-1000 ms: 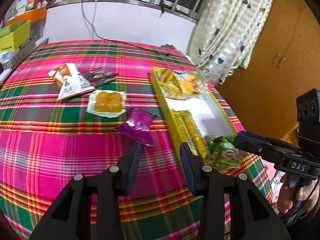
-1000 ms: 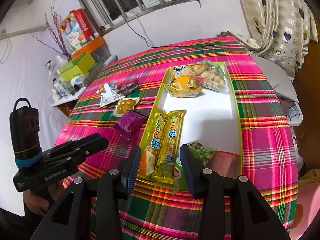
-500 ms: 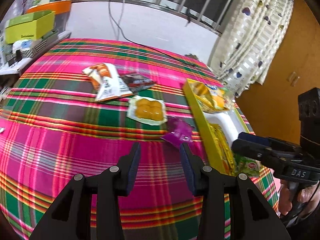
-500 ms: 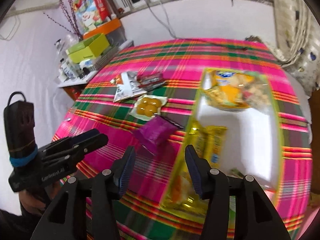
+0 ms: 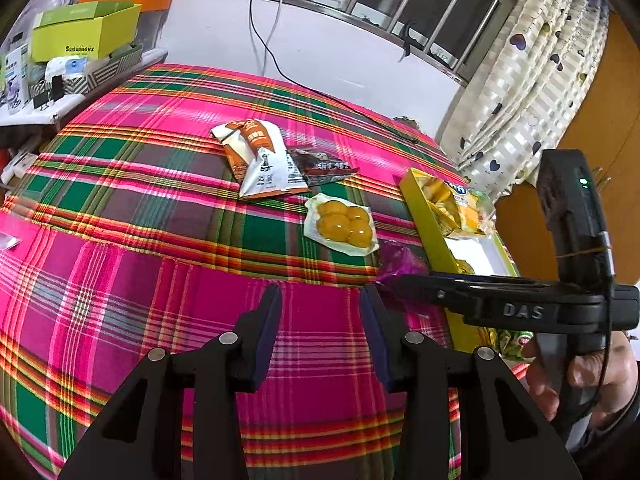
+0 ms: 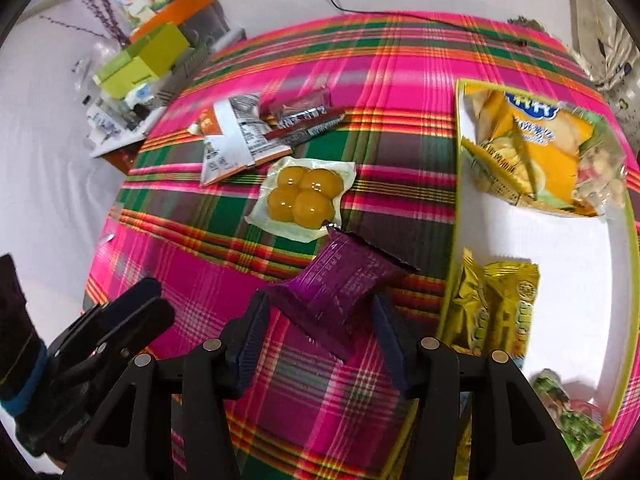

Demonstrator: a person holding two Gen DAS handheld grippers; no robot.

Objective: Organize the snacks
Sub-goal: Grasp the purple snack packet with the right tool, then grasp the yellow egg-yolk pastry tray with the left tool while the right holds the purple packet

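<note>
My right gripper [image 6: 318, 316] is open with its jaws either side of the purple snack packet [image 6: 340, 288], which lies on the plaid cloth beside the yellow-rimmed tray [image 6: 454, 216]. The tray holds a yellow chip bag [image 6: 532, 152], gold bars [image 6: 496, 308] and a green packet [image 6: 572, 416]. A clear pack of yellow cakes [image 6: 302, 196], an orange-white bag [image 6: 228, 140] and a dark bar [image 6: 304, 120] lie loose beyond. My left gripper [image 5: 320, 312] is open and empty over bare cloth; the purple packet [image 5: 400, 260] sits to its right, partly behind the right gripper [image 5: 384, 284].
The table is covered in pink and green plaid cloth [image 5: 160, 240]. A side shelf with a lime-green box [image 5: 84, 36] and clutter stands at the far left. A black cable [image 5: 280, 68] runs down the white wall. Curtains [image 5: 532, 80] hang at the right.
My right gripper has swung left from the tray and dropped to straddle the purple packet. My left gripper has turned left, away from the tray, towards the loose snacks.
</note>
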